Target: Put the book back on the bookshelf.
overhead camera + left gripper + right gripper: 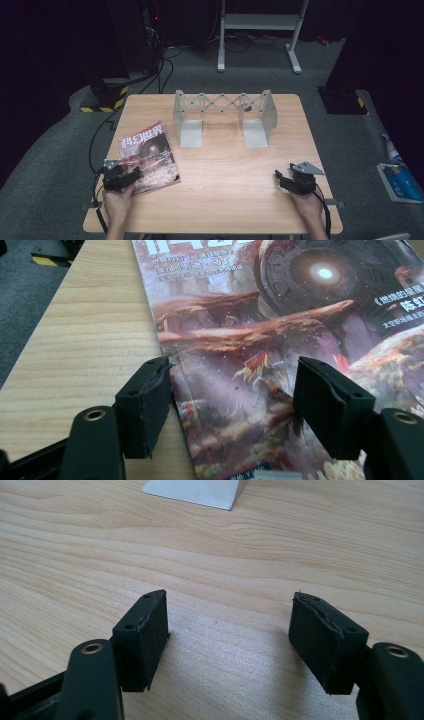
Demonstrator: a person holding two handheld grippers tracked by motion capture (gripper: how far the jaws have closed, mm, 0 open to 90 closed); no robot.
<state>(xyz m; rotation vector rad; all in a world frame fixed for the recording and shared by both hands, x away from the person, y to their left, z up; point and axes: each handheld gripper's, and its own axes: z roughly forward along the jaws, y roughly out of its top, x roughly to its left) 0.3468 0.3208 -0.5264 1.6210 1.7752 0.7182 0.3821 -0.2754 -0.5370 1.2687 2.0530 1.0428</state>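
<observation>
The left tool (232, 385) hovers low with jaws spread over the magazine's (148, 156) near edge by the surface's (225, 165) front-left corner, gripping nothing. Its cover shows large Chinese title characters. The right tool (230, 625) rests released near the front-right corner.

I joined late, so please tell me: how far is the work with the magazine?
Nothing looks done yet: the magazine lies flat near the table edge, and the expanding rack holds nothing. In hand: the left claw is open around the magazine's near left edge. Gripping and moving it are probably left. The right claw waits open.
</observation>
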